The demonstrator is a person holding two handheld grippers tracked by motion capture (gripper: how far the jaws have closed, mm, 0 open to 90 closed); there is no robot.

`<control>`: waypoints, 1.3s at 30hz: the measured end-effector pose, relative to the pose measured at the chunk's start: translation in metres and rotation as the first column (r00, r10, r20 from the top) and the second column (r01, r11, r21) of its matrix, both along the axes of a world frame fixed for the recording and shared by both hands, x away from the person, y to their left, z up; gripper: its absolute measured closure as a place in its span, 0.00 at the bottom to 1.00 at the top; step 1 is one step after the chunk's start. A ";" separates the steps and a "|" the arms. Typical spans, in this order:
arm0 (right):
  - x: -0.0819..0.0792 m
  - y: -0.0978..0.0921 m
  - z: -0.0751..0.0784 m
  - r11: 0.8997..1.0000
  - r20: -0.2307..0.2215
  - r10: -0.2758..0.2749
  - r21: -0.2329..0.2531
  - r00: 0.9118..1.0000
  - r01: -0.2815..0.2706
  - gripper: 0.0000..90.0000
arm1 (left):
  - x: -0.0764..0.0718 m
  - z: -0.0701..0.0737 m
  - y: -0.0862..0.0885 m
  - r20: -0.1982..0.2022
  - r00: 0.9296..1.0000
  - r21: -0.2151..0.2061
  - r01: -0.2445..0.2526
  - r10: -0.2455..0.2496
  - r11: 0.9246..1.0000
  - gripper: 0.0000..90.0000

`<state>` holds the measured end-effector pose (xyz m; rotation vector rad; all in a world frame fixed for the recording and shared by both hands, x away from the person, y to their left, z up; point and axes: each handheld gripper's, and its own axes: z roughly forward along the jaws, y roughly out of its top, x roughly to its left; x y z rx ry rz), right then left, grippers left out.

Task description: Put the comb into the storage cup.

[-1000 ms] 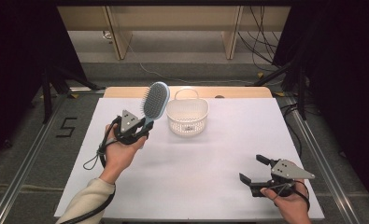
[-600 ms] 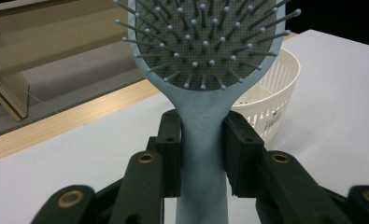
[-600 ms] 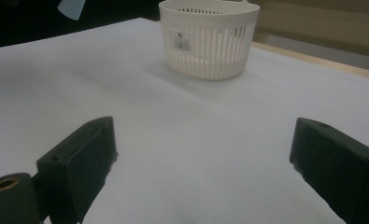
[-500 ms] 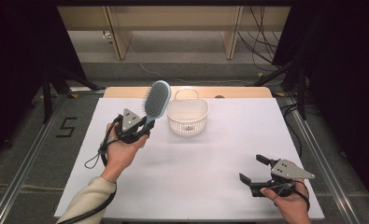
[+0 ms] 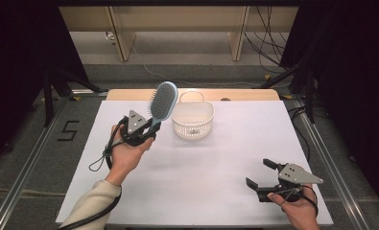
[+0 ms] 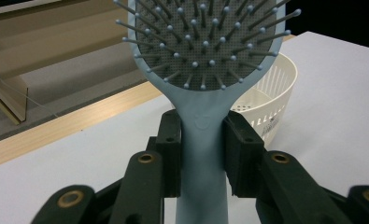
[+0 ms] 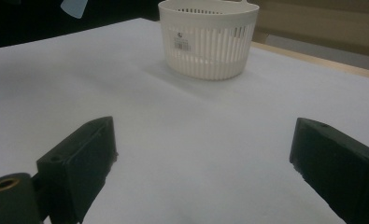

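Note:
A light blue hairbrush with a grey bristle pad is held up in the air at the table's left, head upward. My left gripper is shut on its handle, which sits squeezed between the two black jaws. Just right of the brush stands a white slotted basket with a handle, also seen behind the brush head as the basket. My right gripper rests open near the front right of the table, nothing between its jaws. The same basket stands far ahead of it.
A white sheet covers the table, with a bare wooden strip along the far edge. A black cable trails from the left gripper. Wooden shelving legs and cables stand on the floor beyond the table.

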<state>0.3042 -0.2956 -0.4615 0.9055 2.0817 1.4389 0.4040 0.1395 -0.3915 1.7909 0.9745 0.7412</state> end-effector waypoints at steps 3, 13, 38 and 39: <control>0.000 0.000 0.000 1.000 -0.001 -0.001 -0.001 1.000 0.001 0.09 | 0.001 0.000 -0.001 0.001 1.000 0.001 0.001 -0.001 1.000 0.78; 0.000 0.000 0.000 1.000 0.002 0.000 -0.002 1.000 0.000 0.09 | 0.003 0.003 -0.004 0.008 1.000 -0.002 0.003 -0.003 1.000 0.78; 0.000 0.000 0.000 1.000 0.001 0.002 -0.001 1.000 -0.002 0.09 | 0.007 0.009 -0.011 0.022 1.000 -0.009 0.009 -0.009 1.000 0.78; 0.000 0.000 0.000 1.000 0.001 0.001 -0.003 1.000 -0.001 0.09 | 0.007 0.009 -0.011 0.022 1.000 -0.010 0.009 -0.009 1.000 0.78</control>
